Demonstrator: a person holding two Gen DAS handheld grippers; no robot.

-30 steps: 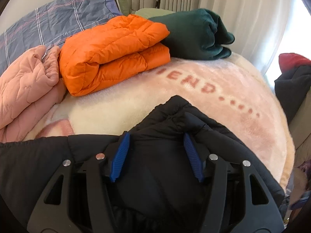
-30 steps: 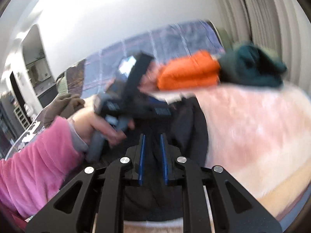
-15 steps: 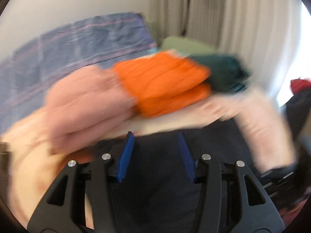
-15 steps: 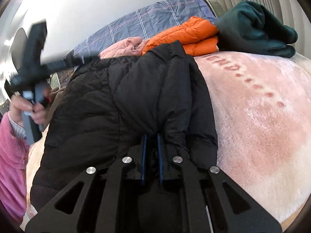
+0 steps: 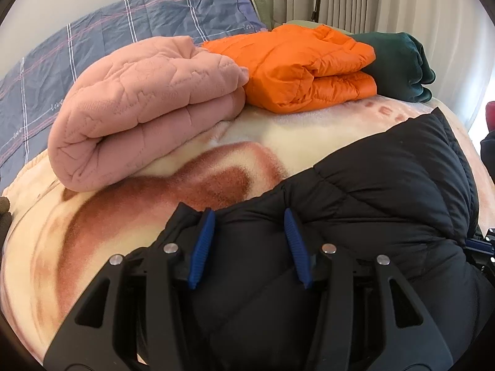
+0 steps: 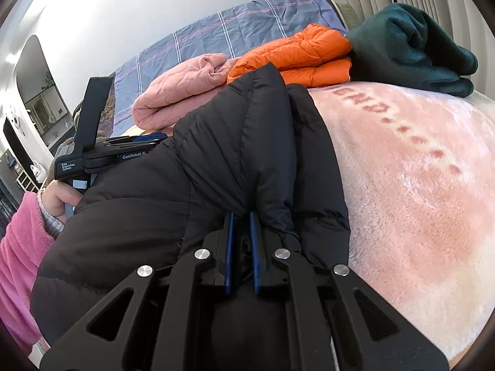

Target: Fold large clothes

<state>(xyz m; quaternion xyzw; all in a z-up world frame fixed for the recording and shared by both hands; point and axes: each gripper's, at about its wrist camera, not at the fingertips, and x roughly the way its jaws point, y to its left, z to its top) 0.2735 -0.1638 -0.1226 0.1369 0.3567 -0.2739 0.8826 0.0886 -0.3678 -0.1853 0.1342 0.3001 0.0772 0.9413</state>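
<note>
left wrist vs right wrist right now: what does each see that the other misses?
Left wrist only: the left claw from behind, its pads around thick black jacket fabric, and the blanket's brown print.
Right wrist only: the right claw shut on a jacket fold, the person's hand, pink sleeve, and a wall mirror.
Both: pink, orange and green folded garments.

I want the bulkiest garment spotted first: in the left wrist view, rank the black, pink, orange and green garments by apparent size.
1. black jacket, though nearest the camera
2. pink garment
3. orange jacket
4. green garment, partly hidden
</note>
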